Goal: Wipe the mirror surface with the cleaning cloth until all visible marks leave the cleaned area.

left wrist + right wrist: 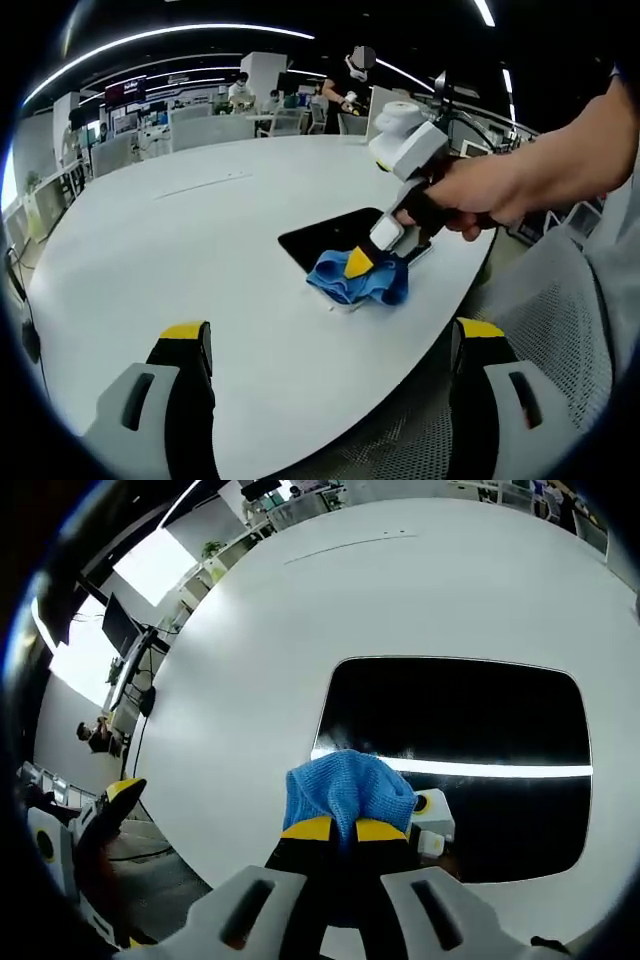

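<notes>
Cloth (pixel 349 788), blue and bunched, sits pinched between the right gripper's (pixel 343 829) closed jaws, pressed on the mirror's (pixel 480 715) near edge; the left gripper's (pixel 330 345) jaws hang wide apart, holding nothing, short of the mirror.

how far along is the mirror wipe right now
Done: the right gripper is shut on the blue cloth, which is already down on the near edge of the mirror. In hand: wiping there. Left: most of the glass lies beyond the cloth; no marks can be made out. The left gripper hangs open over the white table.
</notes>
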### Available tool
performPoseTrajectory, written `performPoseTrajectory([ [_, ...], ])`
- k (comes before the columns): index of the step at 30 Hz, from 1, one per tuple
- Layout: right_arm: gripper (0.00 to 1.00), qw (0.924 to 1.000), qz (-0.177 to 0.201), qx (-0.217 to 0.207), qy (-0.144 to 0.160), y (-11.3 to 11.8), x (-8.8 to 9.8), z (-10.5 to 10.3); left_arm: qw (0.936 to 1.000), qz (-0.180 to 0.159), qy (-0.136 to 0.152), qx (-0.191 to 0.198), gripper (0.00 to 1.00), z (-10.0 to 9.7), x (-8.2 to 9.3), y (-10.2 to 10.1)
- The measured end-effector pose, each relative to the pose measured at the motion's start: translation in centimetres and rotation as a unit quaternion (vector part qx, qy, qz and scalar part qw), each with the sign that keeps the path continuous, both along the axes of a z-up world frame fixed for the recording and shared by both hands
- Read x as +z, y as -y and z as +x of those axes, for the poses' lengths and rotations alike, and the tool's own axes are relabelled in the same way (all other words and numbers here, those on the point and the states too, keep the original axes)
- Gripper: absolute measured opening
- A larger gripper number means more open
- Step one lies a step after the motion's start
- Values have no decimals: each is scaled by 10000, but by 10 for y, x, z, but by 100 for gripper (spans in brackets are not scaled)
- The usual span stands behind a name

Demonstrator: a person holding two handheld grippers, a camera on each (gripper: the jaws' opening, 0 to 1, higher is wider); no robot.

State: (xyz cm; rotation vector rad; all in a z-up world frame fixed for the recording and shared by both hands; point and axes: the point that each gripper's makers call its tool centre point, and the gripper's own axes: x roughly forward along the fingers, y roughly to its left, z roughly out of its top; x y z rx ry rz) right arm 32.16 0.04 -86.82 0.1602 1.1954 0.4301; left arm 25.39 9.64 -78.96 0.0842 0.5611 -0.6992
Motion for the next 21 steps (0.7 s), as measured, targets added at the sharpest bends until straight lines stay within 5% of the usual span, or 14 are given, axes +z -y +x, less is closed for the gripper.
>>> performPoseTrajectory([
  [21, 0, 9992, -269, 227, 177, -1, -1, 34, 10000, -89, 24, 20, 99, 1, 3, 0],
])
